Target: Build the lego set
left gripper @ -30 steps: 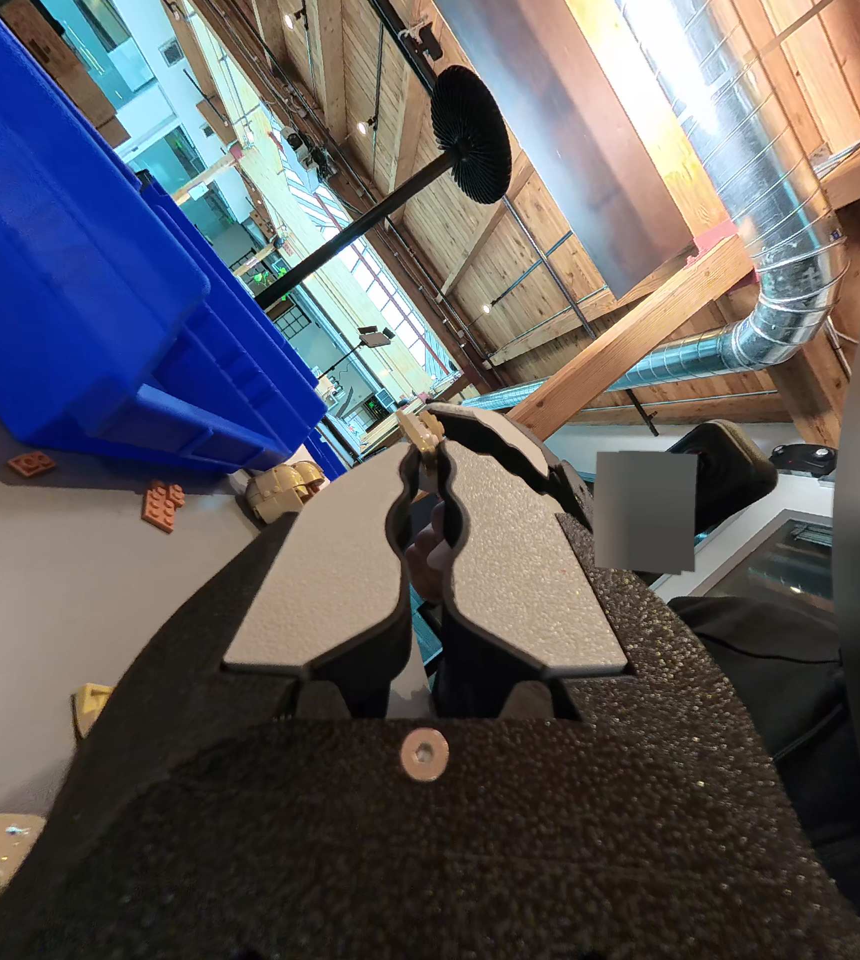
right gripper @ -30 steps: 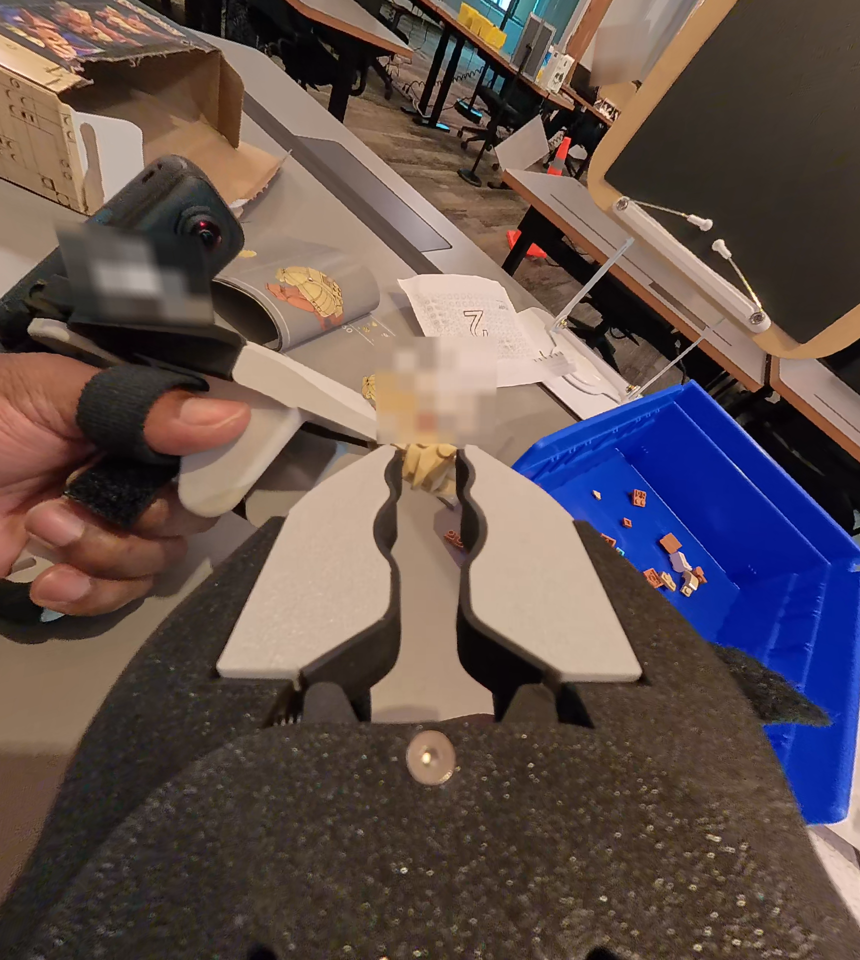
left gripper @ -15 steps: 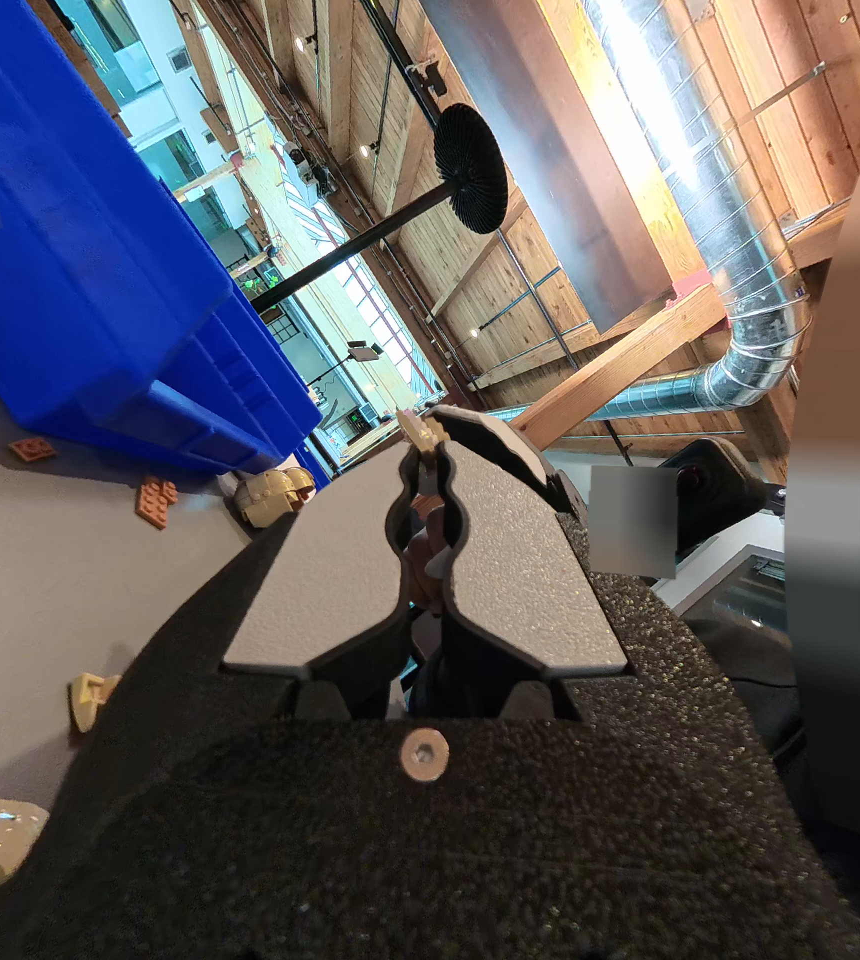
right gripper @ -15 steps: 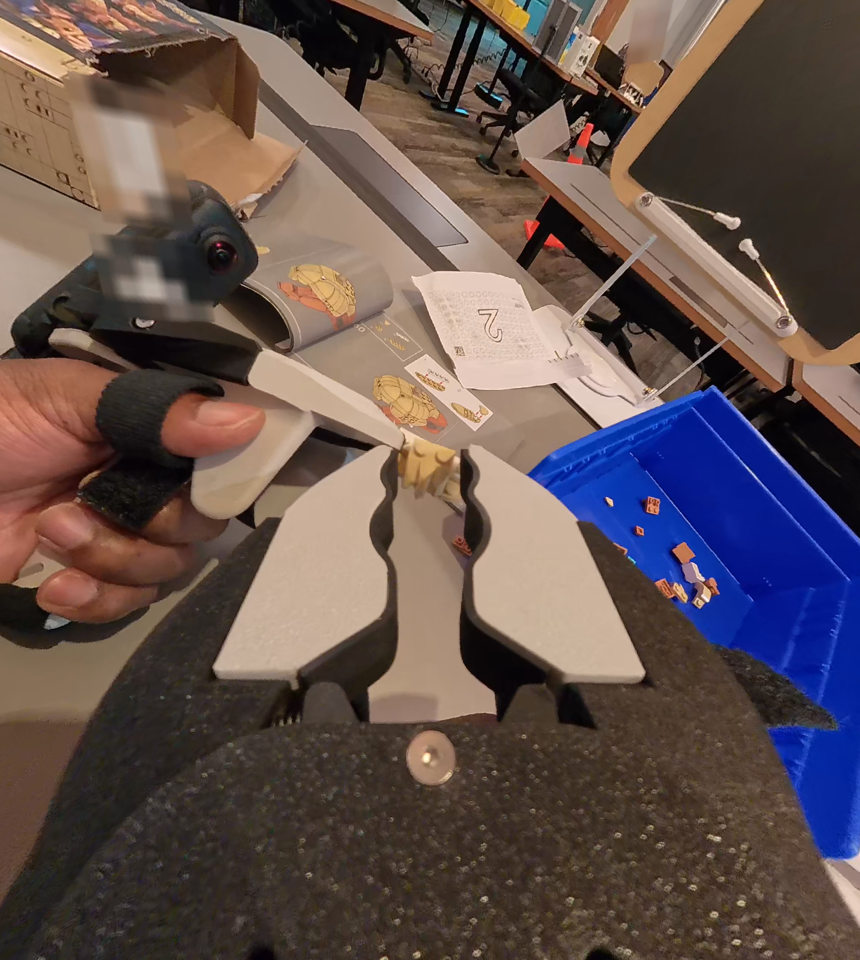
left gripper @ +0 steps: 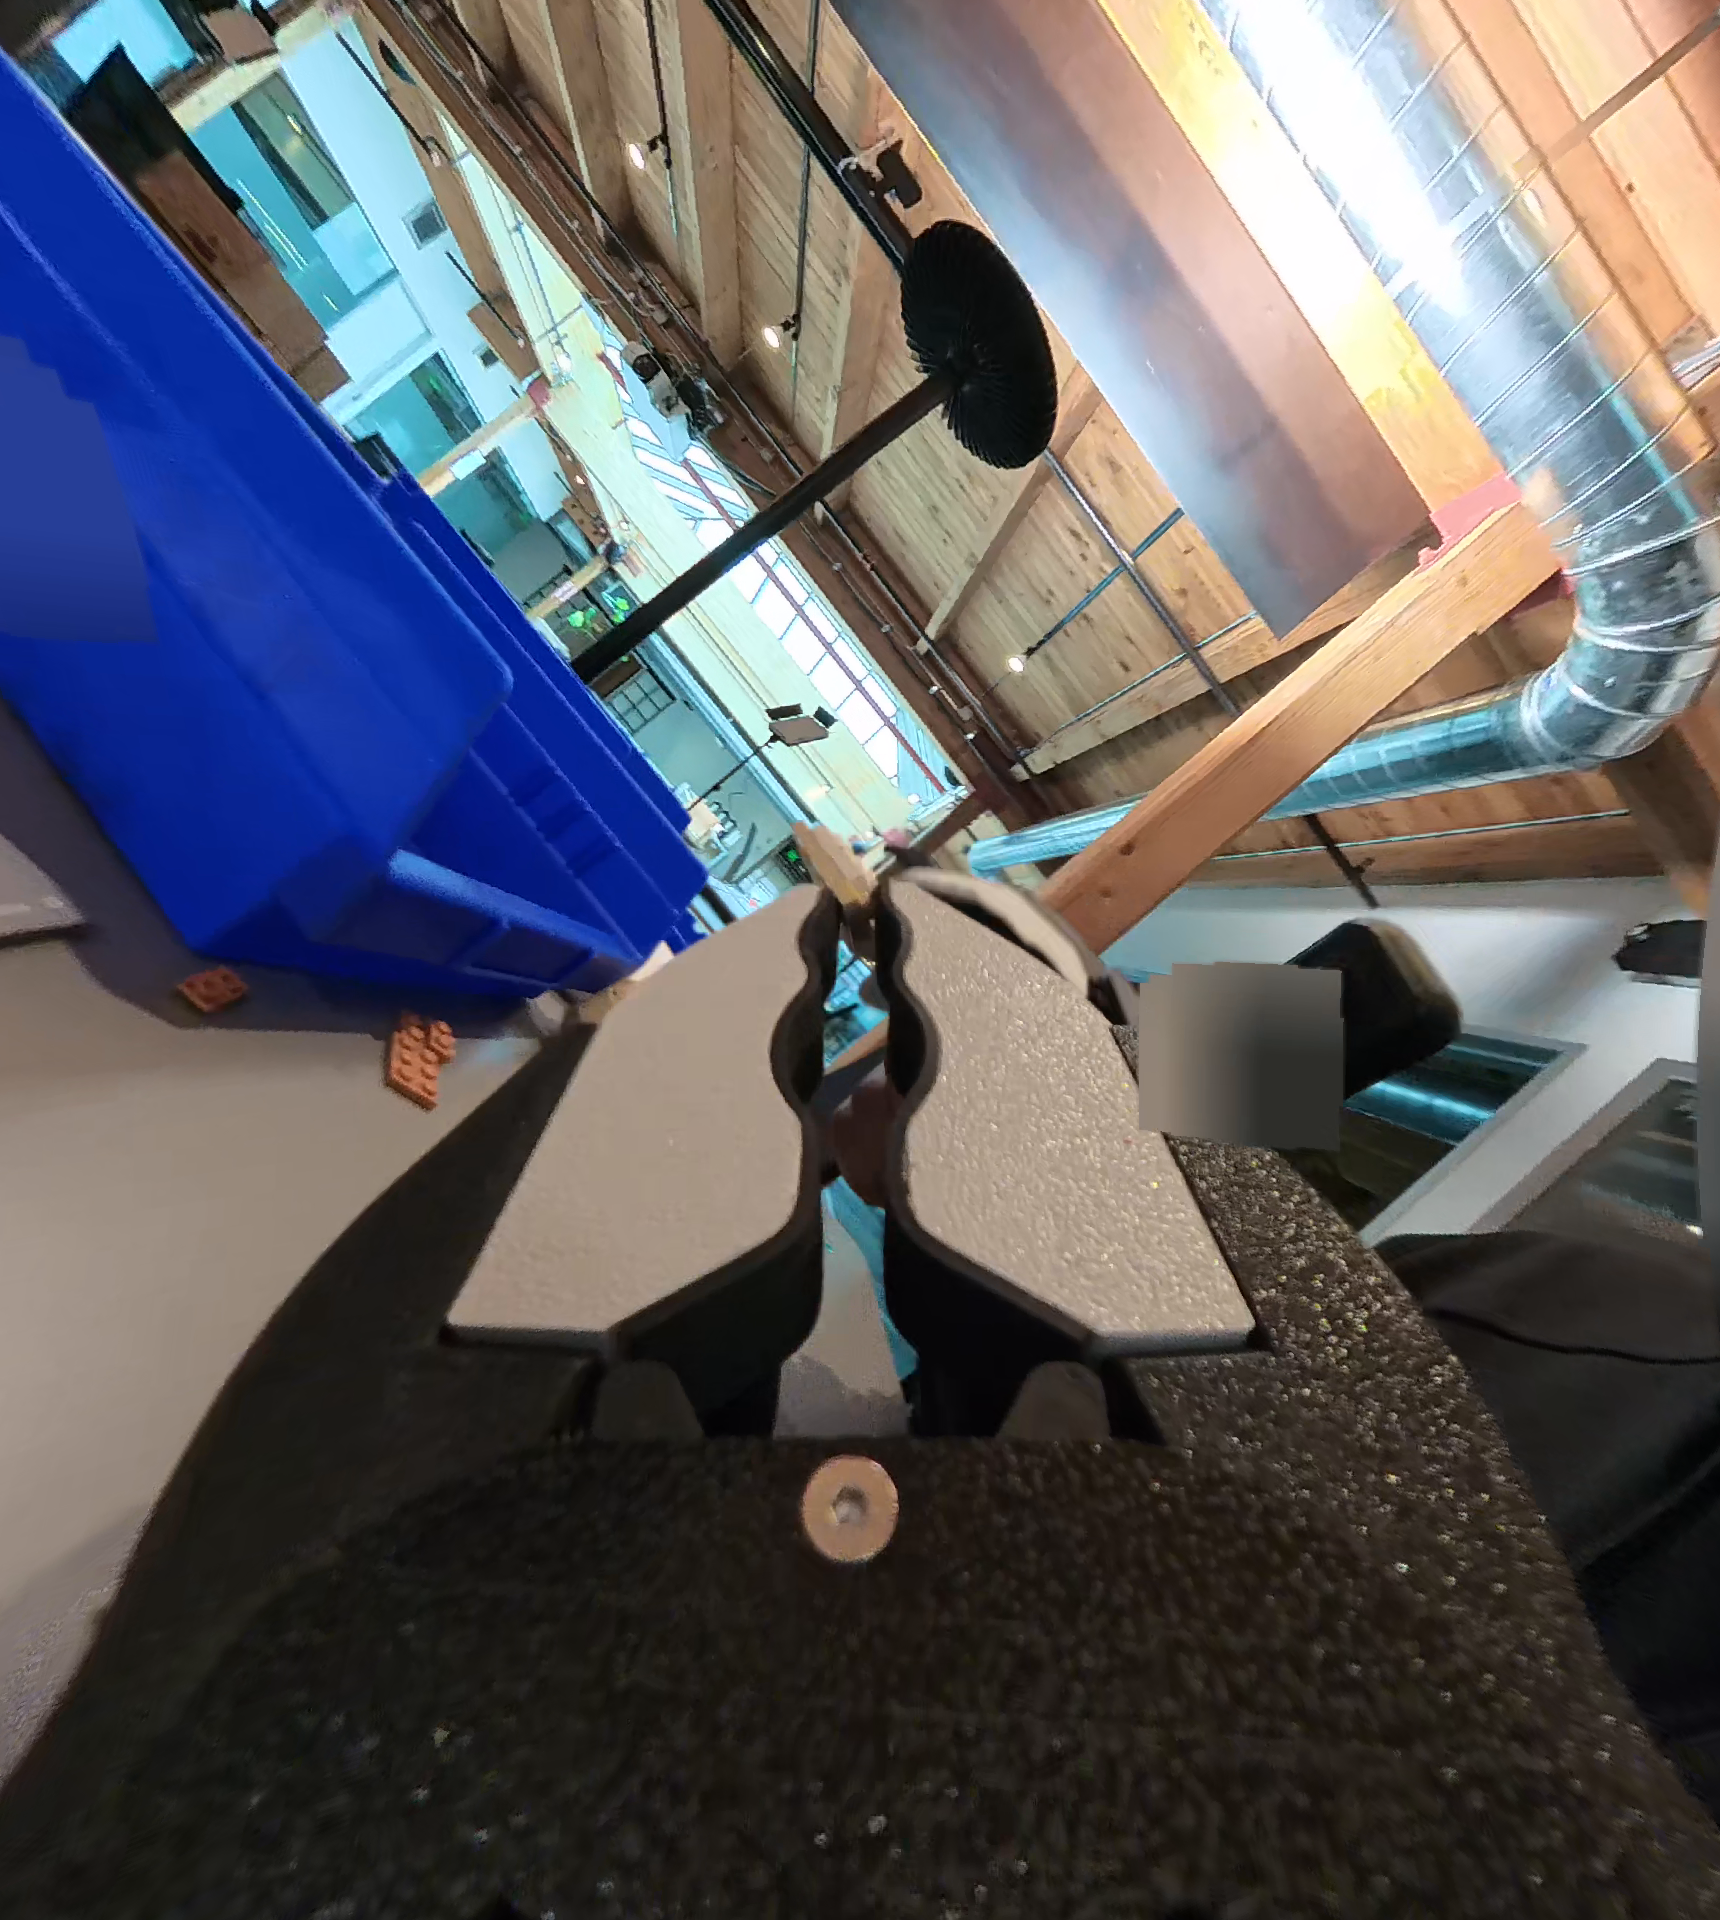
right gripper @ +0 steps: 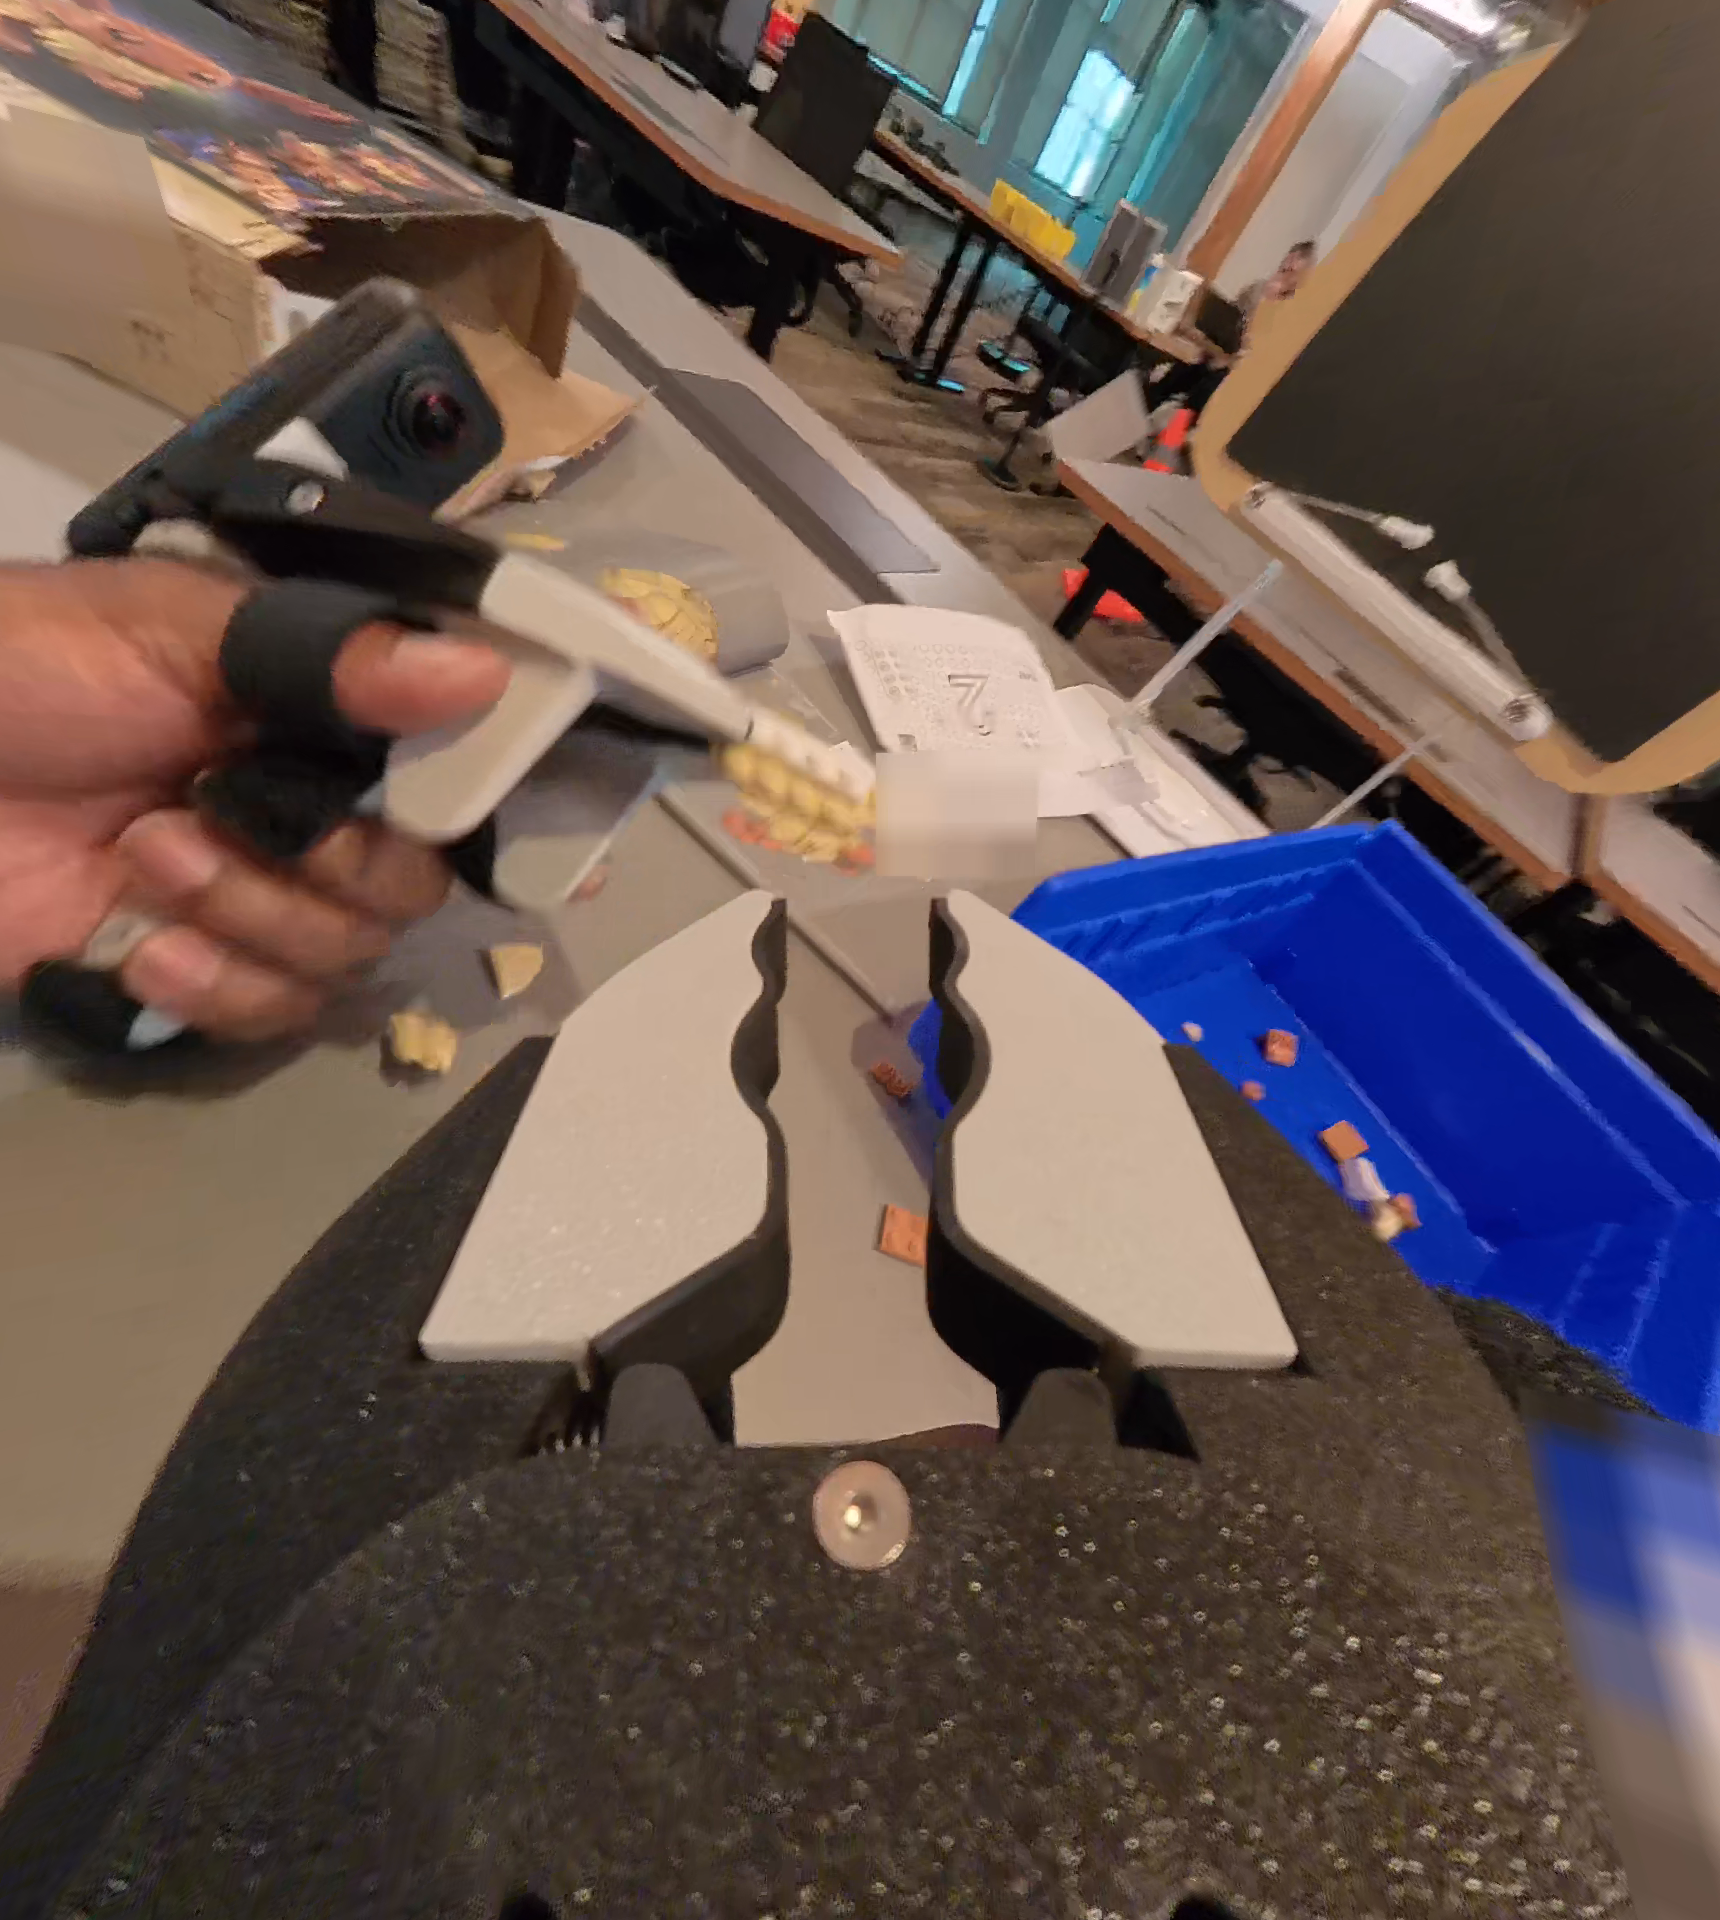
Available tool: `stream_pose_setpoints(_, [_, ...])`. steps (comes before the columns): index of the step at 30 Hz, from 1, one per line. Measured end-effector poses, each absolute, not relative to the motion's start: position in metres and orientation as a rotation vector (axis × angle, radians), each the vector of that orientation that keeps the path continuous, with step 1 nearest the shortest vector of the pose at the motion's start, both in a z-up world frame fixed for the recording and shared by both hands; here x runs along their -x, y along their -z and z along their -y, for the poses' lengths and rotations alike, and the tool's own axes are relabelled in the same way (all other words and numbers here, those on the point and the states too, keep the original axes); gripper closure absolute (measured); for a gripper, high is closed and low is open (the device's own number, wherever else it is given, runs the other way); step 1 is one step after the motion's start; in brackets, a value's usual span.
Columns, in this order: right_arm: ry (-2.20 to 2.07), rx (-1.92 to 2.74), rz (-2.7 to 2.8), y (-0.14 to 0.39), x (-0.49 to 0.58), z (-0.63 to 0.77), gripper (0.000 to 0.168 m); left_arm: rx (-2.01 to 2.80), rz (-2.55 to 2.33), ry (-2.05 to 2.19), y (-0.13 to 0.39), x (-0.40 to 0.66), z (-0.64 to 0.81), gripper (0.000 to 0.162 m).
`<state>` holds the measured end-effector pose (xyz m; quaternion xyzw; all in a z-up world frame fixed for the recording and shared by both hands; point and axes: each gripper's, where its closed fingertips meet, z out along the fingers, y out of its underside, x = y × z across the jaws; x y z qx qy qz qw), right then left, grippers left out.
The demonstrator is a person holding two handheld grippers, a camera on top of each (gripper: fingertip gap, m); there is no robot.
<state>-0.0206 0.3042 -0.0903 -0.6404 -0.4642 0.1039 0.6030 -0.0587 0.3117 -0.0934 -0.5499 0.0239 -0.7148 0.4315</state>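
Left gripper (left gripper: 858,902): textured grey jaws clamped on studded tan lego piece (right gripper: 802,800). Right gripper (right gripper: 856,914): jaws apart, empty, above grey table (right gripper: 108,1247). Glossy blue bin (right gripper: 1458,1039) right.

Each gripper (right gripper: 856,909) had pale grey, wavy-edged fingers (right gripper: 627,1143) on a black foam-textured body with one silver screw (right gripper: 861,1513). Black straps (right gripper: 284,649) wrapped the person's hand (right gripper: 108,790), and a small black camera (right gripper: 399,405) topped the left gripper (left gripper: 861,899).

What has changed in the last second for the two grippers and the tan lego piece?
The right gripper opened, let go of the tan lego piece and drew back. The left gripper stays shut on it. The blue bin and the loose bricks stayed in place.
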Motion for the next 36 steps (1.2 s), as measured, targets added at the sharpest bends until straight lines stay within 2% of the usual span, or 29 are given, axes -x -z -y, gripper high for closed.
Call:
stream_pose_setpoints(5, [-0.462, 1.607, 1.256, 0.145, 0.023, -0.276, 0.144, 1.376, -0.044, 1.728, 0.093, 0.071, -0.321, 0.156])
stream_pose_setpoints(13, [-0.452, 1.592, 1.589, 0.192, 0.077, -0.252, 0.142, 1.386, -0.052, 1.624, 0.089, 0.098, -0.334, 0.156])
stream_pose_setpoints(20, [-0.470, 1.752, 1.584, 0.207, 0.094, -0.247, 0.146, 1.474, -0.178, 1.493, 0.100, 0.117, -0.334, 0.156])
stream_pose_setpoints(24, [-0.331, 1.739, 1.636, 0.218, 0.098, -0.252, 0.144, 1.482, -0.207, 1.517, 0.101, 0.120, -0.330, 0.156])
stream_pose_setpoints(28, [-0.144, 1.718, 1.571, 0.215, 0.094, -0.277, 0.142, 1.491, -0.228, 1.539, 0.102, 0.119, -0.324, 0.156])
stream_pose_setpoints(36, [-0.179, 1.769, 1.470, 0.208, 0.092, -0.277, 0.143, 1.510, -0.240, 1.539, 0.104, 0.125, -0.321, 0.156])
